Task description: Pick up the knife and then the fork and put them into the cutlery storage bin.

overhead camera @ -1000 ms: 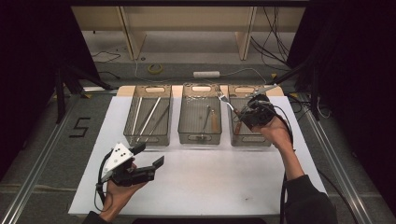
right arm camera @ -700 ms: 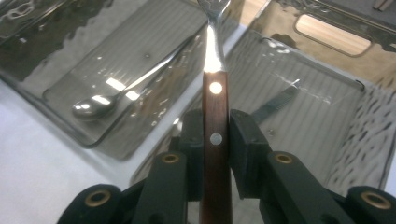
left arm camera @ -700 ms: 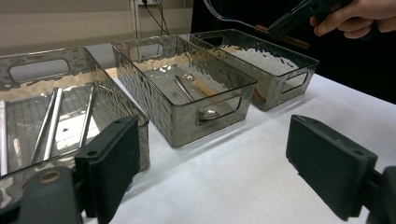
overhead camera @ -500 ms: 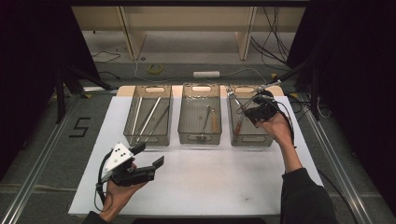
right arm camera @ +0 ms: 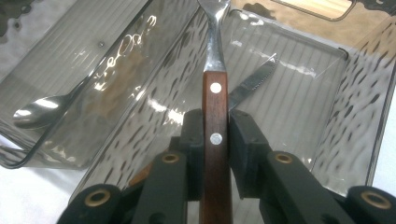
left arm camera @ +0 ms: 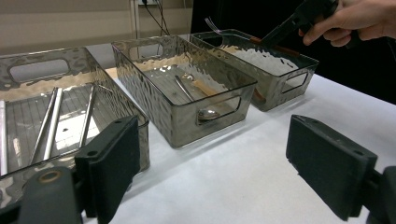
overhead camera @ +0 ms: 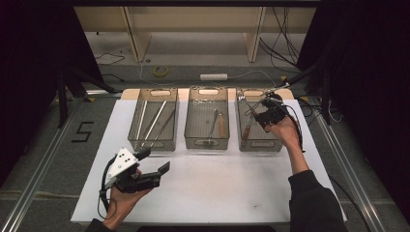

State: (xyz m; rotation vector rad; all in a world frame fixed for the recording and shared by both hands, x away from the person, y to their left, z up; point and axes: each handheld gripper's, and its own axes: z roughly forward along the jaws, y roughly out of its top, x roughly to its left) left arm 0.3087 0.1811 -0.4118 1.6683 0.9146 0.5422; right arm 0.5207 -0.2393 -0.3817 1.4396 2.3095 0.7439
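White sheet covers the desk [overhead camera: 232, 188]; three smoky clear plastic bins stand in a row on it. Left bin [overhead camera: 155, 141] holds long metal rods, middle bin [overhead camera: 207, 141] a spoon [left arm camera: 205, 113] and a wooden-handled piece.

Right bin [overhead camera: 261, 145]: right gripper [overhead camera: 261, 115] sits over it, pinching a wood-handled fork [right arm camera: 215, 135]. High view gives little more than a dark lump there with a thin metal stem sticking out. Right gripper view settles it: fingers [right arm camera: 192, 140] pressed on both sides of the brown riveted handle, nearly together, fork neck pointing into the bin, a serrated knife [right arm camera: 252, 86] lying on the bin floor beneath.

Left gripper [overhead camera: 153, 162] is held low over the near desk, fingers [left arm camera: 109, 154] spread wide, nothing between them. Left gripper view shows the far hand above the right bin's rim.
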